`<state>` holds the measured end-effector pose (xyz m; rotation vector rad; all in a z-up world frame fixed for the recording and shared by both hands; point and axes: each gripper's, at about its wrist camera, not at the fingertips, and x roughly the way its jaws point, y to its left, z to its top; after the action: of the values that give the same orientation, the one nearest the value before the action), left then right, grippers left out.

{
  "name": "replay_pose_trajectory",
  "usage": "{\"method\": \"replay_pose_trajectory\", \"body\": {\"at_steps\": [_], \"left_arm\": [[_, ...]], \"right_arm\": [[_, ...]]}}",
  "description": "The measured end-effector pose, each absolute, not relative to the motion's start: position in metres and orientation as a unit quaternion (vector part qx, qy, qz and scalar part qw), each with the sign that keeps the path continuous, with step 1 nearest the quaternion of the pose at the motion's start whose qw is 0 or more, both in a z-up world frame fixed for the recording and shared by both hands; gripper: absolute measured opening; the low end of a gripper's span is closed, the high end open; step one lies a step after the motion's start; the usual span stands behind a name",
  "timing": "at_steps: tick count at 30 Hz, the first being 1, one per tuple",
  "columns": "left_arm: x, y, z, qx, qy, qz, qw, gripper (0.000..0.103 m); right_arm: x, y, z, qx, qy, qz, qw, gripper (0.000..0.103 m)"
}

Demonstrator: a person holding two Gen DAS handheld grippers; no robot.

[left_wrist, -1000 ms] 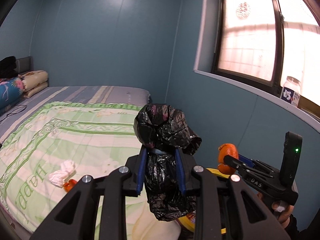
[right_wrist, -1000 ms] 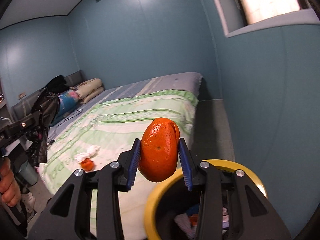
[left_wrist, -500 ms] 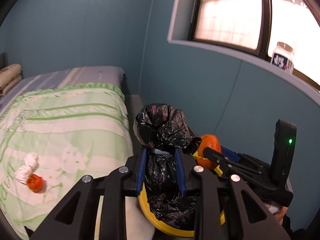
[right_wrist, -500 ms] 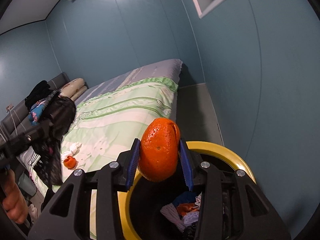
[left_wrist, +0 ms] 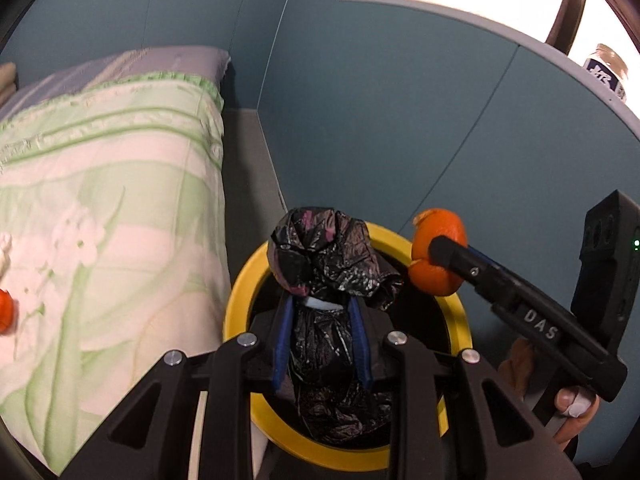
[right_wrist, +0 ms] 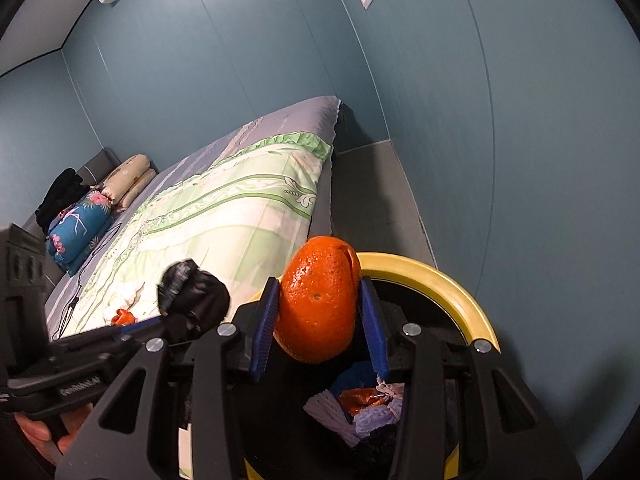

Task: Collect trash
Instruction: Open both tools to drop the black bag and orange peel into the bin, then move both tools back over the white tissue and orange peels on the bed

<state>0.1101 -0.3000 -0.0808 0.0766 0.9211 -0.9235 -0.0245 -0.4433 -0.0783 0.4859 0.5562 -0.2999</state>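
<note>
I have the black plastic bag [left_wrist: 330, 268] pinched in my left gripper [left_wrist: 322, 330]; its blue pads press in on the crumpled neck, and the bunched top bulges out beyond the fingertips. The bag hangs over the mouth of the yellow-rimmed trash bin [left_wrist: 236, 300], its lower end reaching down inside the rim. From the right wrist camera the same bag [right_wrist: 194, 296] shows as a dark lump to the left, just short of the bin's edge.

My right gripper [right_wrist: 318, 314] is clamped on an orange peel [right_wrist: 318, 304], a hollow shell of rind with a split running down its right side. Both blue pads touch it, the left one flat against the skin. The peel sits above the near part of the bin's opening, with the yellow rim [right_wrist: 432, 276] curving behind and to the right of it. In the left wrist view the peel [left_wrist: 438, 256] is over the far right side of the rim, held at the tip of the right gripper [left_wrist: 434, 250], and the hand [left_wrist: 568, 412] working it shows at lower right.

Inside the bin I can see crumpled tissue and scraps [right_wrist: 360, 404], pale, blue and orange.

To the left of the bin lies the bed with a green and white floral quilt [right_wrist: 224, 216]. On it, near its closer end, is another orange scrap [right_wrist: 122, 316] beside white tissue. Pillows and a blue floral bundle [right_wrist: 78, 224] are piled at the far end. A jar [left_wrist: 608, 68] stands on the window ledge at upper right.
</note>
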Motion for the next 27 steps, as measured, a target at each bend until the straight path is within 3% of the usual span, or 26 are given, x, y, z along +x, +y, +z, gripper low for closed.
{"method": "replay_pose_trajectory", "body": {"at_steps": [11,14,21,27], "left_arm": [[0.116,-0.311,-0.097,0.036,0.453,-0.439,0.775,0.028],[0.12,-0.308,-0.097,0.033,0.452,-0.435,0.778,0.041],[0.127,-0.302,-0.091,0.023,0.442,-0.42,0.792,0.068],[0.144,-0.287,-0.082,0.01,0.425,-0.397,0.813,0.083]], "right_arm": [[-0.021,-0.449,-0.081,0.247,0.273,-0.151,0.917,0.045],[-0.023,-0.453,-0.08,0.252,0.266,-0.158,0.917,0.051],[-0.029,-0.457,-0.077,0.257,0.254,-0.165,0.918,0.056],[-0.034,-0.448,-0.065,0.247,0.223,-0.136,0.933,0.069]]}}
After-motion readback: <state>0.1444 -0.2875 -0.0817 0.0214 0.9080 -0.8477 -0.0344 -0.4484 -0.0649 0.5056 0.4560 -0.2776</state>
